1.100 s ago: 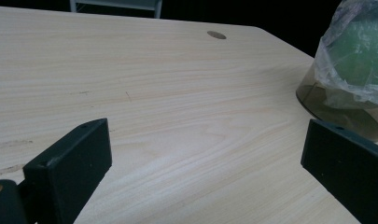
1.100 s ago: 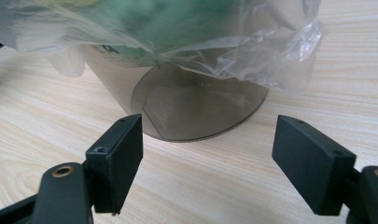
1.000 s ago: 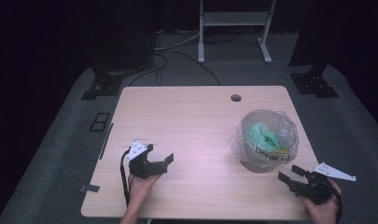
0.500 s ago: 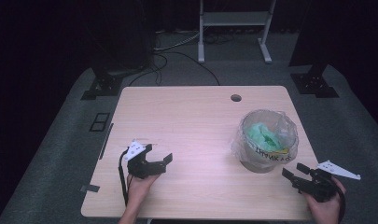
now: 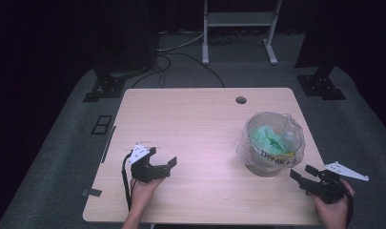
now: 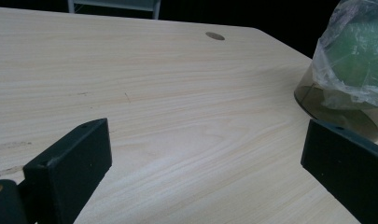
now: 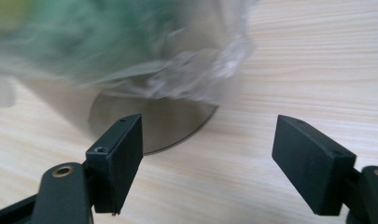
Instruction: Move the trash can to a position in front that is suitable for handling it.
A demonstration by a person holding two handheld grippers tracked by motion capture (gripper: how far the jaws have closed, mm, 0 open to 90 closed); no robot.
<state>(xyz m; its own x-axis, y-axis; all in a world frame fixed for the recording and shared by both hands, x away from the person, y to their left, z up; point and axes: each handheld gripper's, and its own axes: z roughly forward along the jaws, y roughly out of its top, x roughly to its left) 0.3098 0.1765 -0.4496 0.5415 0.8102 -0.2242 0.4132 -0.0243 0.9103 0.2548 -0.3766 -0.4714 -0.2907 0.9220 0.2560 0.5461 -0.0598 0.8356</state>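
Observation:
A small clear bin (image 5: 272, 157) lined with a plastic bag stands on the right part of the wooden table (image 5: 200, 124); green crumpled stuff lies inside it. In the left gripper view the bin (image 6: 350, 70) is at the far right; in the right gripper view it (image 7: 130, 65) looms close ahead, blurred. My left gripper (image 5: 163, 162) rests low over the table's front left, open, nothing between its jaws. My right gripper (image 5: 302, 174) is near the front right corner, just right of the bin, open and empty.
A round cable hole (image 5: 240, 100) sits near the table's far edge. Grey carpet surrounds the table; a metal stand (image 5: 238, 28) and dark equipment bases (image 5: 105, 88) stand on the floor behind. Wide bare tabletop lies between my two grippers.
My right gripper has slid slightly right and toward the front edge. The left gripper has barely shifted. The bin stays put.

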